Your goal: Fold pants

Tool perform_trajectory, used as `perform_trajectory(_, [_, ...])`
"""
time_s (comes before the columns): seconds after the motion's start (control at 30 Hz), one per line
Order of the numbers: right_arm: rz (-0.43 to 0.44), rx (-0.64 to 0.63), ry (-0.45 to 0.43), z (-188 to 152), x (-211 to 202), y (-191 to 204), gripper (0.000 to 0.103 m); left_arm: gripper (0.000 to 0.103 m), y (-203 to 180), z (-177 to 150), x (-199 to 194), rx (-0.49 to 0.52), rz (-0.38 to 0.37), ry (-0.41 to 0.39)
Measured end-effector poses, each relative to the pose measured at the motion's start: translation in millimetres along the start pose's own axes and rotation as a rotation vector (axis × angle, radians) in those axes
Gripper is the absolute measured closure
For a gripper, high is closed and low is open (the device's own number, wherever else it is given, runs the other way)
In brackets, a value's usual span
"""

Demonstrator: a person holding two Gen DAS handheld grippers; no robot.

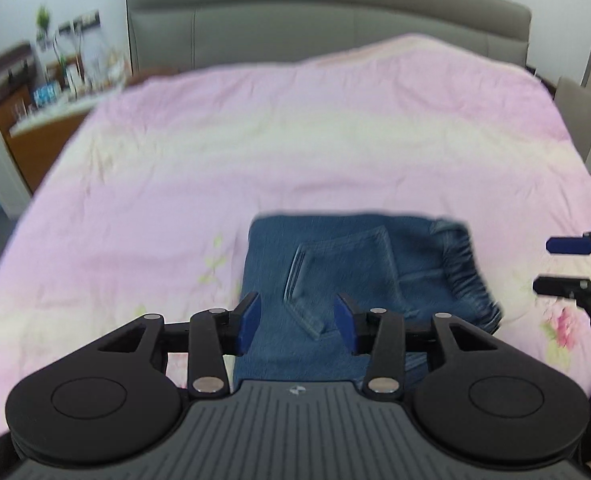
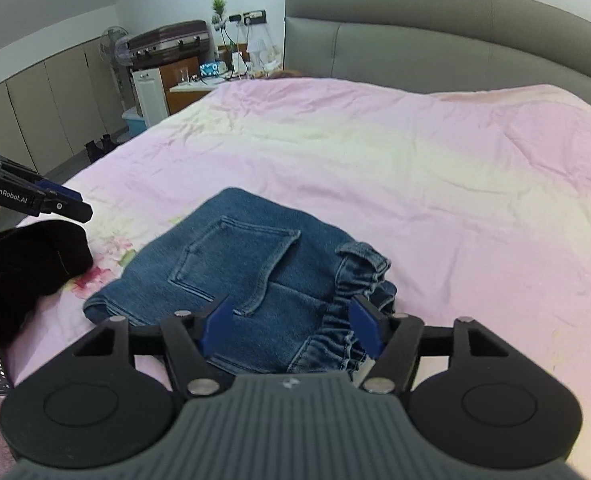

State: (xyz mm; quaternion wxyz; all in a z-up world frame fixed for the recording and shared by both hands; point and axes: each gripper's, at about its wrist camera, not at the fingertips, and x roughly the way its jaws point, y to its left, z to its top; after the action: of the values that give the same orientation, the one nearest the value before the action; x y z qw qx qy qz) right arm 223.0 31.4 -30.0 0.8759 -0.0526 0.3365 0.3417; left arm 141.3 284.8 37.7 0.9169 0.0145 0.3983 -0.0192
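Note:
The blue denim pants (image 1: pixel 359 276) lie folded into a compact rectangle on the pink bed cover (image 1: pixel 255 152), back pocket up and elastic waistband on the right. My left gripper (image 1: pixel 297 322) hovers above their near edge, open, with nothing between its blue pads. In the right wrist view the same folded pants (image 2: pixel 247 272) lie just beyond my right gripper (image 2: pixel 291 326), which is open wide above the gathered waistband (image 2: pixel 347 312) and holds nothing. Each gripper shows in the other view: the right gripper (image 1: pixel 543 266) at the right edge, the left gripper (image 2: pixel 71 204) at the left edge.
A grey padded headboard (image 2: pixel 435 40) closes the far end of the bed. A cluttered nightstand (image 2: pixel 199 80), a suitcase (image 2: pixel 167 42), a fan and wardrobe doors stand at the left. A chair (image 1: pixel 579 116) stands at the bed's right side. A black sleeve (image 2: pixel 27 264) lies at the near left.

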Motion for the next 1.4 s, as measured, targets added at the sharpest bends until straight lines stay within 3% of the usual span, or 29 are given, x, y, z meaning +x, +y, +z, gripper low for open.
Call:
perform_trajectory(0.1, [0.001,0.0,-0.056,-1,-38,7,0.02,0.043,-32,7,-34,0.043,0.026,-0.101])
perform_trajectory(0.2, [-0.019,-0.015,-0.114,-11,-72,13,0.015,0.036,-64,2,-55,0.046,0.021,-0.187])
perform_trajectory(0.33, [-0.071,0.009,-0.175,-29,-108,16,0.007,0.034,-108,-18,-62,0.029,0.038,-0.249])
perform_trajectory(0.7, [-0.238,0.07,-0.369,-79,-172,27,0.005,0.024,-165,-70,-77,-0.08,0.111,-0.407])
perform_trajectory(0.93, [-0.286,0.083,-0.358,-108,-173,33,0.005,0.018,-178,-91,-72,-0.052,0.162,-0.407])
perform_trajectory(1.4, [-0.301,0.106,-0.298,-128,-146,30,0.005,0.015,-184,-112,-44,-0.076,0.131,-0.309])
